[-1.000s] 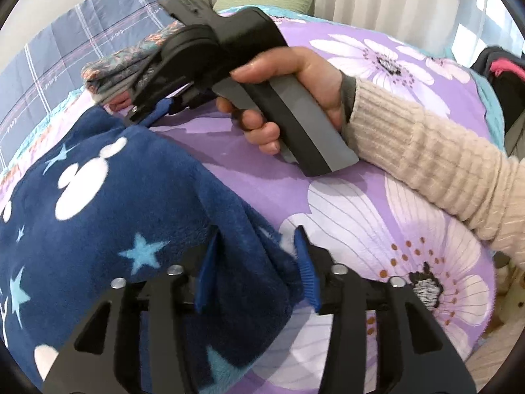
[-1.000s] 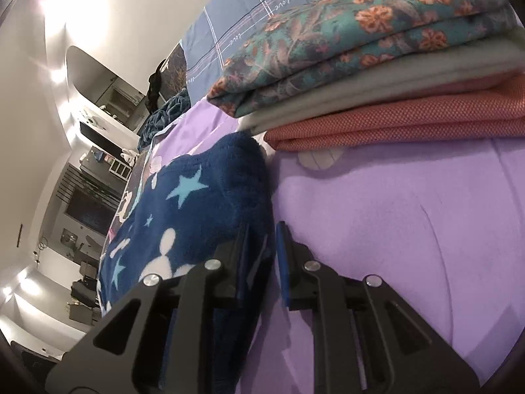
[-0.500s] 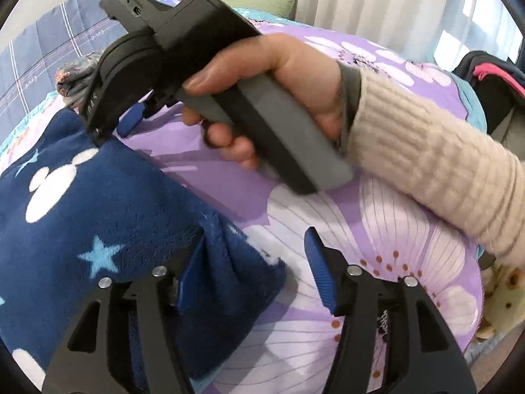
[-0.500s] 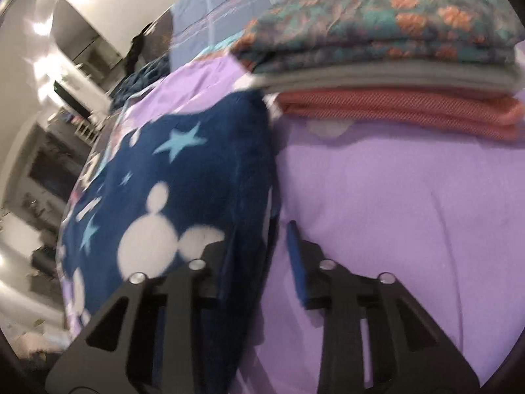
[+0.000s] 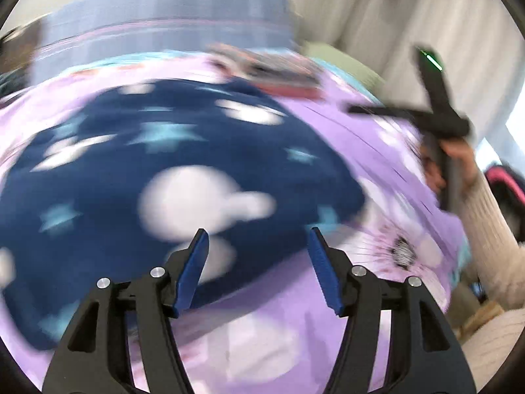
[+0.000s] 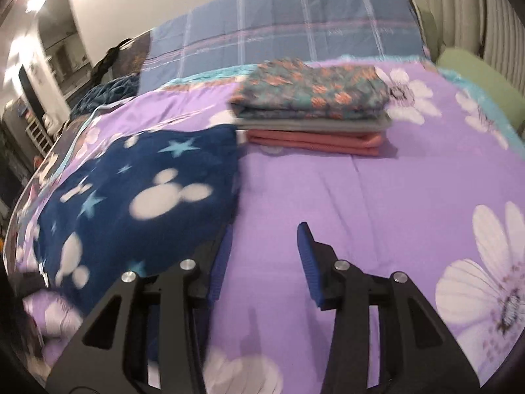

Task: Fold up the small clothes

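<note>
Bed w/ purple floral sheet (image 6: pixel 410 180), plaid headboard (image 6: pixel 295 26), white curtains (image 6: pixel 492 16), lit wall.

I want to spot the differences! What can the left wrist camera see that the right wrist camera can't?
Only the left wrist view shows a hand in a cream ribbed sleeve holding the other black gripper, and the open left gripper.

Only the right wrist view shows the blue plaid quilt sharply, the green pillow and the open right gripper, jaws just opened with nothing between them.

Both show the navy fleece garment with white mouse heads and stars, the stack of folded clothes and the purple flowered bedsheet.
</note>
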`<state>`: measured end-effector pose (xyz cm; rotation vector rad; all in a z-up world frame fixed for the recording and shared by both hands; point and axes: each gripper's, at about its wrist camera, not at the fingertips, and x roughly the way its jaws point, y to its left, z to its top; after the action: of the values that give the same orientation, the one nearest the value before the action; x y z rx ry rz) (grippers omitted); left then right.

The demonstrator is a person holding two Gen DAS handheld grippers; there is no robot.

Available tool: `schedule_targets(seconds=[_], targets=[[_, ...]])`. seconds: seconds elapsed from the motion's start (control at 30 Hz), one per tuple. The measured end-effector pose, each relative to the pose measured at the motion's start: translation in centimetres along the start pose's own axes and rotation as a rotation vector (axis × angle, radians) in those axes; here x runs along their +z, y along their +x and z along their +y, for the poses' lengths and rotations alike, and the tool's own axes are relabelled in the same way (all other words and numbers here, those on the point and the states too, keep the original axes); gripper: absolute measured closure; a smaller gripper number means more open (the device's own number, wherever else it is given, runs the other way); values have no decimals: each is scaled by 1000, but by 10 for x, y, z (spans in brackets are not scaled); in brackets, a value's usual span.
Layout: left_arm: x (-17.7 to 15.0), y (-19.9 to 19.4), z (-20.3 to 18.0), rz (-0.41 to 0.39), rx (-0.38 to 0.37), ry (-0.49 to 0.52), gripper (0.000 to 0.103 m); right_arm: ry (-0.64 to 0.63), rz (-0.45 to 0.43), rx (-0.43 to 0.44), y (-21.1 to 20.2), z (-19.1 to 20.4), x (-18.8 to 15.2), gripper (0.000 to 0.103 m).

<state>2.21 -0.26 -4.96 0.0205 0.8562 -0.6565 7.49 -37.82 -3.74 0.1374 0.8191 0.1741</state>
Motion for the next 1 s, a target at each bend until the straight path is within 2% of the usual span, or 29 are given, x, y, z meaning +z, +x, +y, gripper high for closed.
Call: schedule_targets(seconds=[0.07, 0.13, 0.23, 0.3, 0.4, 0.5, 0.63, 0.83, 0.93, 1.0], targets=[[-8, -33, 33, -72, 106, -76, 38, -56, -14, -1, -9, 26, -5, 58], [-17, -61, 62, -129, 172, -137, 36, -146, -38, 11, -20, 68, -6, 57], [-31, -93, 99, -189, 282, -220, 35, -318, -90, 51, -24, 147, -17, 52], [-50, -111, 127, -215, 308, -284, 35, -459, -125, 96, -27, 201, -33, 48], [-70, -124, 148, -219, 322, -341, 35, -676, -145, 204, -25, 282, -67, 46], [-92, -132, 159, -221, 318, -377, 35, -797, -162, 229, -19, 334, -94, 46], [-109, -136, 177, -231, 332, -411, 35, -874, -189, 235, -9, 373, -115, 46], [-130, -146, 210, -269, 347, -475, 35, -1050, -229, 135, 19, 416, -148, 46], [-136, -144, 224, -259, 352, -499, 35, -1102, -233, 106, 34, 427, -154, 43], [-136, -142, 231, -253, 351, -504, 35, -1152, -263, 53, 43, 435, -161, 40]])
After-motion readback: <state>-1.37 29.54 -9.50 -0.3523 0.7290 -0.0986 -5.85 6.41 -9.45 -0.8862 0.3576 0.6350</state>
